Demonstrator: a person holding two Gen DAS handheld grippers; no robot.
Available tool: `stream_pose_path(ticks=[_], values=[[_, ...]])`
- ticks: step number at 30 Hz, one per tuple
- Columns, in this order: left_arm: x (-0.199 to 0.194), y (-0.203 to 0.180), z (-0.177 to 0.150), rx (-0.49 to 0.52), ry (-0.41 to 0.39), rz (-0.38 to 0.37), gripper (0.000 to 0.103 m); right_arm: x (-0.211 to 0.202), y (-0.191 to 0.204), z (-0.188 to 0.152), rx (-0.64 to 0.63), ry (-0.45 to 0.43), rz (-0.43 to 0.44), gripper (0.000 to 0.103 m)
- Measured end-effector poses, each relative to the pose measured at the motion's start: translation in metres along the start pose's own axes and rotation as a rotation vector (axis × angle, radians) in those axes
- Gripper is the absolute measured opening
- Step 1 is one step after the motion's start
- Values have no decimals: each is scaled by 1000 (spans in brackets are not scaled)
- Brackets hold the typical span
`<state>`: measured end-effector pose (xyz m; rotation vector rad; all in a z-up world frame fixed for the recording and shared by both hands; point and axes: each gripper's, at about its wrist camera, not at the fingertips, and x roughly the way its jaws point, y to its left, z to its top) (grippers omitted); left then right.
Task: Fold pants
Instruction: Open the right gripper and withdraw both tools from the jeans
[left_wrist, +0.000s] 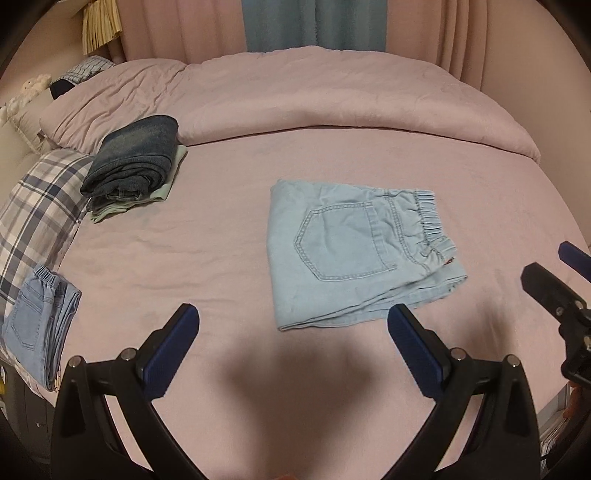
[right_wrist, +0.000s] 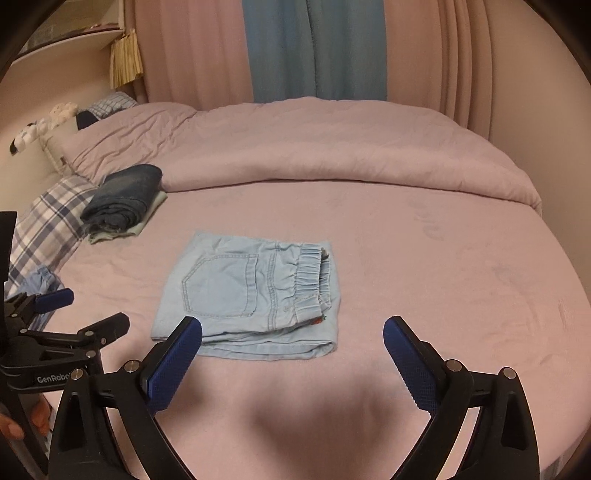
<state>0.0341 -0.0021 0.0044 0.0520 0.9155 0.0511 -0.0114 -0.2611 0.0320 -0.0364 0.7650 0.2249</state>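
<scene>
Light-blue pants (right_wrist: 251, 295) lie folded into compact rectangle at middle of bed (right_wrist: 424, 266), pocket side up, waistband to right. Left gripper (left_wrist: 293, 325) and right gripper (right_wrist: 293, 336) hover above near edge, jaws wide apart, nothing between. Judgement: fold looks finished; good next move is press edges flat, keep layers aligned. Count: two grippers; one dark jeans stack (left_wrist: 135, 158); one other light-blue folded pair (left_wrist: 40, 332) at left edge.

Pale denim pants (left_wrist: 354, 251) on a matt pink cloth bedsheet (left_wrist: 221, 258)
</scene>
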Motion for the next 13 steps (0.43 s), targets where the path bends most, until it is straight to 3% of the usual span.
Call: stream_pose_path(ticks=[13], values=[[-13, -4, -2, -11, -9, -8, 102, -14, 5, -2, 0, -33, 10, 99]])
